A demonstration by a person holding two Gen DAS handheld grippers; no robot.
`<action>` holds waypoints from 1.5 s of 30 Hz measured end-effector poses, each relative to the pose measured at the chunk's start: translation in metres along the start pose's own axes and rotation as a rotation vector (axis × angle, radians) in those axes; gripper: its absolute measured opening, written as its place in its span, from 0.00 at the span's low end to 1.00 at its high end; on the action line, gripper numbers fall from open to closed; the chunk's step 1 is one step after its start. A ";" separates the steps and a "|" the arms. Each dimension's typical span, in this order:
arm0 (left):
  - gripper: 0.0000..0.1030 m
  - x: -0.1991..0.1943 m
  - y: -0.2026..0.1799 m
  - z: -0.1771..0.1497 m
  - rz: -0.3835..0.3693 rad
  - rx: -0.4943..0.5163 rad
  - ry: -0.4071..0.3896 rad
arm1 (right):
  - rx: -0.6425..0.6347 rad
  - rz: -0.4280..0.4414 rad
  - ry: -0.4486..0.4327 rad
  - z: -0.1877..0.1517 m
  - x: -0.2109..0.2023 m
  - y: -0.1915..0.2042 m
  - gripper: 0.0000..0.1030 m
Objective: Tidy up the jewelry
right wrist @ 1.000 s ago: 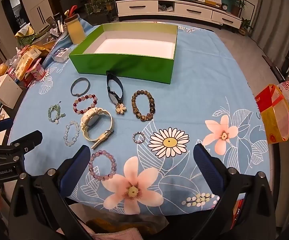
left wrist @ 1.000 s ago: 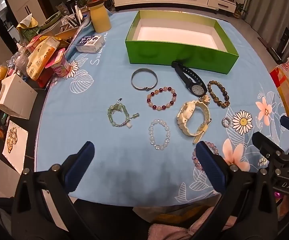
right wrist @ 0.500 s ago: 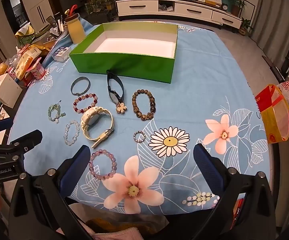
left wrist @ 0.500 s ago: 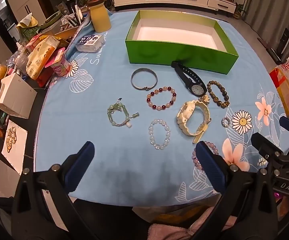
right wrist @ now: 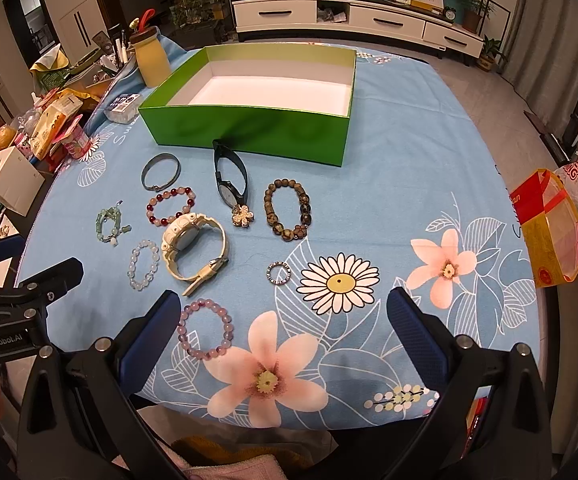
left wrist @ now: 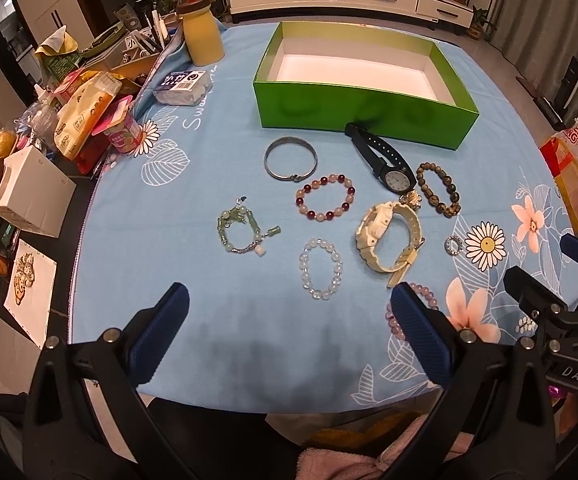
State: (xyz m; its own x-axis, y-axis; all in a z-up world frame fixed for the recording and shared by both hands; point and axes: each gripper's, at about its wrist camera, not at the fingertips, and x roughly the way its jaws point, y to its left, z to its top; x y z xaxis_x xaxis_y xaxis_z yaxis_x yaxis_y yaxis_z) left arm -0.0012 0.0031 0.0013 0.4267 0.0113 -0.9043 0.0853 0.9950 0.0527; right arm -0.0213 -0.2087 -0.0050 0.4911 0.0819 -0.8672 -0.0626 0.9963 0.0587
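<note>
An empty green box (left wrist: 365, 110) (right wrist: 249, 132) stands at the back of the blue flowered tablecloth. In front of it lie a metal bangle (left wrist: 290, 158), a black watch (left wrist: 385, 164), a red-and-pink bead bracelet (left wrist: 325, 197), a brown bead bracelet (left wrist: 437, 189), a cream watch (left wrist: 387, 236), a jade bracelet (left wrist: 241, 230), a clear bead bracelet (left wrist: 321, 269), a small ring (right wrist: 278, 273) and a purple bead bracelet (right wrist: 206, 334). My left gripper (left wrist: 289, 336) is open near the front edge, holding nothing. My right gripper (right wrist: 285, 332) is open too, its left finger beside the purple bracelet.
Clutter crowds the left side: a yellow bottle (left wrist: 203, 36), snack bags (left wrist: 85, 114), a white box (left wrist: 29, 192) and a wipes pack (left wrist: 183, 86). A red-and-yellow bag (right wrist: 549, 228) hangs off the right edge. A white cabinet (right wrist: 353, 24) stands behind.
</note>
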 end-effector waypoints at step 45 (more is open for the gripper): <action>0.98 -0.003 0.004 0.002 0.004 0.002 -0.007 | -0.007 -0.006 0.001 -0.002 0.000 0.003 0.99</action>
State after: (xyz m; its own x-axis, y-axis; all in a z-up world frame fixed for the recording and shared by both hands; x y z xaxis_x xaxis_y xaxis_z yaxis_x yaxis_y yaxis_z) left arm -0.0005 0.0069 0.0053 0.4332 0.0141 -0.9012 0.0859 0.9947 0.0569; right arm -0.0231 -0.2053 -0.0057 0.4904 0.0755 -0.8682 -0.0653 0.9966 0.0498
